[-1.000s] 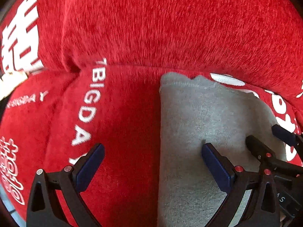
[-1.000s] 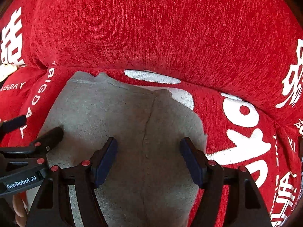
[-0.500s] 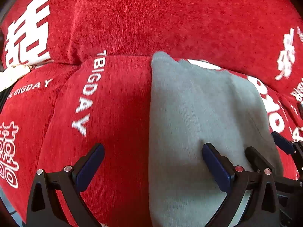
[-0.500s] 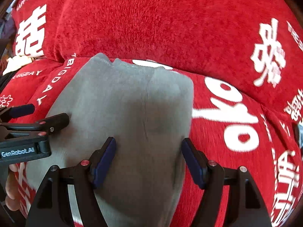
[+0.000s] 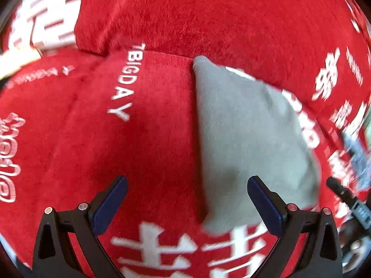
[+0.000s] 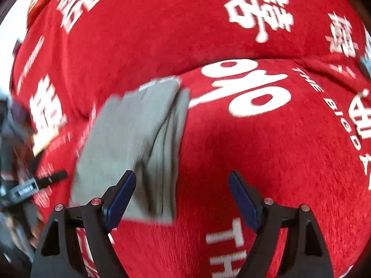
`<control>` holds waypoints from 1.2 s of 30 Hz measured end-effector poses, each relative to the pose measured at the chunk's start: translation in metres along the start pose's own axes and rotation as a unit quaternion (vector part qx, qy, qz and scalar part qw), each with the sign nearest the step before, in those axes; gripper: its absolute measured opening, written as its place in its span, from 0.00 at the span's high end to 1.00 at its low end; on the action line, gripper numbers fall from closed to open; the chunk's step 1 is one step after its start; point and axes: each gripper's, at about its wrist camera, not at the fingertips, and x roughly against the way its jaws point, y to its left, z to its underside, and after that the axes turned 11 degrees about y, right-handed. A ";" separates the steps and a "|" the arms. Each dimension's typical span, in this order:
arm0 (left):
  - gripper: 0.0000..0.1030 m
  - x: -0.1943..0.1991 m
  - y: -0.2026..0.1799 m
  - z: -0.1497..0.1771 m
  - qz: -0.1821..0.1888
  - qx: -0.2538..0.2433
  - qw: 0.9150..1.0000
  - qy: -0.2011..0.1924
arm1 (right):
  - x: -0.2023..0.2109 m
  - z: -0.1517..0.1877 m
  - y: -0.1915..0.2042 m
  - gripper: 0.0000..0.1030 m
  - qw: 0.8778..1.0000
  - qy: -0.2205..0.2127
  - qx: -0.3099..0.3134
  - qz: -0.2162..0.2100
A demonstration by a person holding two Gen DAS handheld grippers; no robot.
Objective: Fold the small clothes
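Note:
A folded grey garment [image 5: 245, 139] lies flat on the red sofa seat [image 5: 129, 143]. In the right wrist view the garment [image 6: 139, 139] shows stacked folded layers along its right edge. My left gripper [image 5: 185, 199] is open and empty, raised above the seat, its right finger over the garment's near corner. My right gripper [image 6: 180, 192] is open and empty, raised, with the garment under its left finger. The right gripper's tip [image 5: 340, 190] shows at the right edge of the left wrist view; the left gripper [image 6: 34, 185] shows blurred at the left of the right wrist view.
The red sofa cover has white printed letters and characters. The red back cushion [image 6: 162, 30] rises behind the seat. A pale object [image 5: 16, 60] lies at the far left by the cushion gap.
Both grippers have pulled back and up from the garment. The right gripper has swung to the right, off the garment. The garment lies still and folded.

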 end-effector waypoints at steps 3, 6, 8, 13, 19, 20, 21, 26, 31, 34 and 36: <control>0.00 -0.023 -0.009 -0.036 0.030 0.010 0.999 0.037 | -0.021 -0.036 -0.004 0.17 0.998 0.034 -0.021 -0.055; 0.00 -0.051 -0.028 -0.060 0.048 -0.001 0.996 0.079 | -0.058 -0.059 0.004 0.17 0.994 0.081 -0.021 -0.071; 0.00 -0.070 -0.039 -0.067 0.048 -0.012 0.993 0.104 | -0.082 -0.067 0.011 0.17 0.990 0.114 -0.016 -0.082; 0.02 -0.082 -0.059 -0.068 0.036 -0.043 0.994 0.094 | -0.106 -0.066 0.037 0.41 0.989 0.122 0.032 -0.073; 0.50 -0.056 -0.061 -0.056 0.028 -0.071 0.996 0.046 | -0.087 -0.063 0.056 0.63 0.993 0.086 0.057 -0.060; 0.53 -0.052 -0.061 -0.055 0.026 -0.074 0.996 0.045 | -0.083 -0.062 0.060 0.63 0.993 0.080 0.059 -0.058; 0.54 -0.049 -0.063 -0.053 0.022 -0.076 0.996 0.043 | -0.078 -0.060 0.064 0.63 0.994 0.073 0.063 -0.055; 0.56 -0.028 -0.071 -0.041 0.008 -0.089 0.995 0.035 | -0.050 -0.044 0.087 0.64 0.994 0.050 0.086 -0.046; 0.56 -0.003 -0.063 -0.021 0.014 -0.091 0.995 0.026 | -0.027 -0.021 0.103 0.64 0.993 0.041 0.102 -0.041; 0.56 0.007 -0.057 -0.004 0.011 -0.095 0.995 0.024 | -0.018 -0.003 0.111 0.64 0.993 0.043 0.107 -0.036; 0.56 0.013 -0.052 0.009 0.007 -0.096 0.995 0.024 | -0.014 0.009 0.118 0.64 0.992 0.045 0.109 -0.033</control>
